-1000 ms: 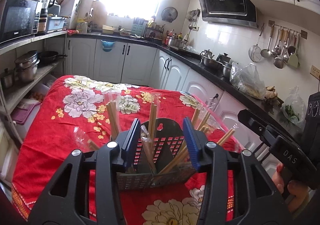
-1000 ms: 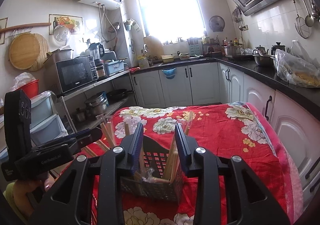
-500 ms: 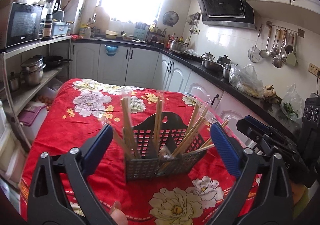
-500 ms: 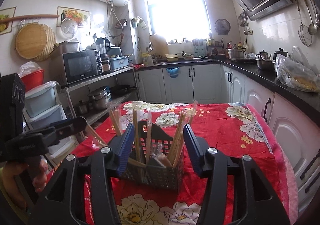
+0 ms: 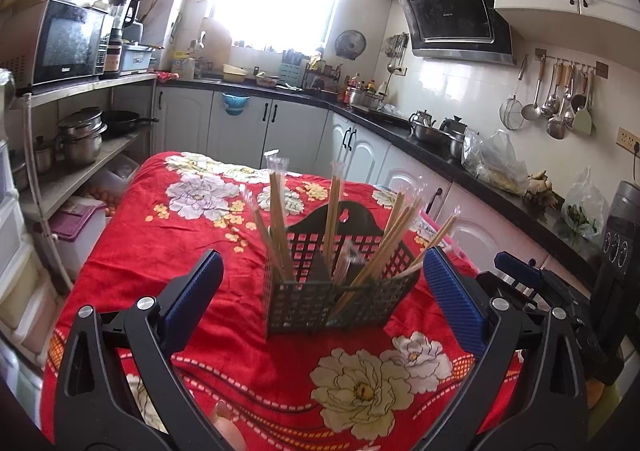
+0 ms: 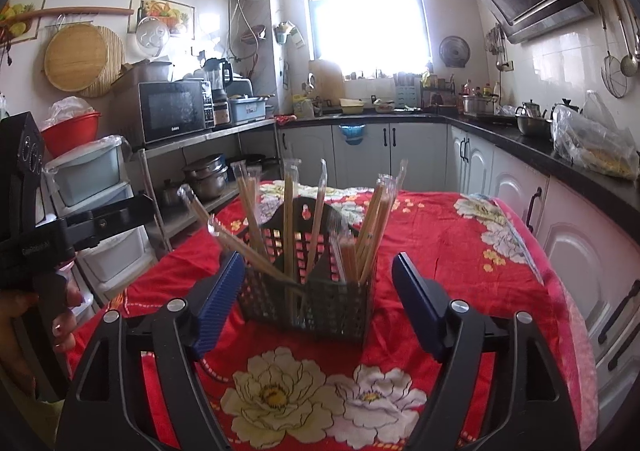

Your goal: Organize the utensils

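A dark mesh utensil basket (image 5: 304, 303) stands on the red flowered tablecloth (image 5: 160, 251), with several wrapped wooden chopsticks (image 5: 276, 211) upright or leaning in its compartments. My left gripper (image 5: 323, 253) is open wide, and its blue pads are clear of the basket on both sides. In the right wrist view the same basket (image 6: 332, 315) and chopsticks (image 6: 290, 203) sit just beyond my right gripper (image 6: 318, 258). Its jaws are opening and neither pad touches the basket. Each view shows the other hand-held gripper at its edge.
The table fills a narrow kitchen. White cabinets under a black counter (image 5: 420, 147) run along the right and back. At the left, a metal shelf (image 6: 192, 143) carries pots and a microwave. A person's hand (image 6: 60, 315) grips the left tool.
Both grippers have widened from close around the basket and backed away toward the near table edge. The basket now stands free, farther ahead in both views.
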The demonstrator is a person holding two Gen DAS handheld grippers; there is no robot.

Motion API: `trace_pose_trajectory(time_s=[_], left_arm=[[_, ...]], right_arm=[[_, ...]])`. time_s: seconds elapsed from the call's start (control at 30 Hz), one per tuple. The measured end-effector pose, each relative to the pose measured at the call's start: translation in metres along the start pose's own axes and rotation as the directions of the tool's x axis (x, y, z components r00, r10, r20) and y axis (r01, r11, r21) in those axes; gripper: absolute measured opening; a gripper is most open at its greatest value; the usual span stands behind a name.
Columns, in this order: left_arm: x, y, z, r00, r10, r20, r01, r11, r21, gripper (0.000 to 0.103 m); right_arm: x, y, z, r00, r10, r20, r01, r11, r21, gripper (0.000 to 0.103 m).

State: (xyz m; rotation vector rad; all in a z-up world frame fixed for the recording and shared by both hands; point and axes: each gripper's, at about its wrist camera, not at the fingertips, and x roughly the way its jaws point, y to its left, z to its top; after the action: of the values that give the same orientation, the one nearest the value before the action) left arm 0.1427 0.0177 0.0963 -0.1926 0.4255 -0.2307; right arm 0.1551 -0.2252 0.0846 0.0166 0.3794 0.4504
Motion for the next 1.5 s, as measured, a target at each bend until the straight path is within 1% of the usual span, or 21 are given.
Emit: trace_pose_trajectory(time_s=[0.17,0.23,0.43,0.63,1.03,1.13,1.27,1.4,1.5], left_arm=[[0.0,-0.001,-0.015,1.0,0.001,-0.03,-0.002,1.0,-0.007,0.092],[0.001,-0.001,-0.021,0.999,0.012,-0.038,-0.013,1.0,-0.006,0.092],[0.006,-0.003,-0.04,0.998,0.016,-0.066,-0.017,1.0,-0.013,0.092],[0.012,-0.006,-0.056,0.996,0.024,-0.089,-0.024,1.0,-0.004,0.092],[0.019,-0.009,-0.082,0.997,0.061,-0.045,-0.06,0.998,0.015,0.092],[0.02,-0.008,-0.086,0.997,0.064,-0.033,-0.063,0.998,0.012,0.092],[0.02,-0.009,-0.091,0.997,0.07,-0.013,-0.069,0.997,0.03,0.092],[0.02,-0.006,-0.094,0.998,0.063,0.016,-0.064,0.998,0.021,0.092],[0.021,-0.005,-0.096,0.995,0.091,0.031,-0.092,0.995,0.029,0.092]], right_arm=[[-0.003,0.001,-0.012,1.0,-0.01,-0.011,0.011,1.0,0.008,0.082],[-0.004,0.001,-0.018,1.0,-0.015,-0.015,0.015,1.0,0.015,0.086],[-0.007,-0.003,-0.034,0.999,-0.034,-0.031,0.035,0.999,0.021,0.092],[-0.007,-0.005,-0.046,0.998,-0.054,-0.045,0.055,0.998,0.018,0.094],[0.001,-0.001,-0.076,0.996,-0.067,-0.063,0.069,0.998,0.017,0.096],[0.001,-0.001,-0.082,0.996,-0.07,-0.055,0.072,0.997,0.03,0.096],[0.001,0.001,-0.088,0.996,-0.084,-0.025,0.085,0.996,0.016,0.096],[-0.003,0.003,-0.09,0.994,-0.102,0.031,0.102,0.995,0.002,0.096],[-0.007,0.003,-0.091,0.99,-0.116,0.077,0.116,0.993,0.003,0.096]])
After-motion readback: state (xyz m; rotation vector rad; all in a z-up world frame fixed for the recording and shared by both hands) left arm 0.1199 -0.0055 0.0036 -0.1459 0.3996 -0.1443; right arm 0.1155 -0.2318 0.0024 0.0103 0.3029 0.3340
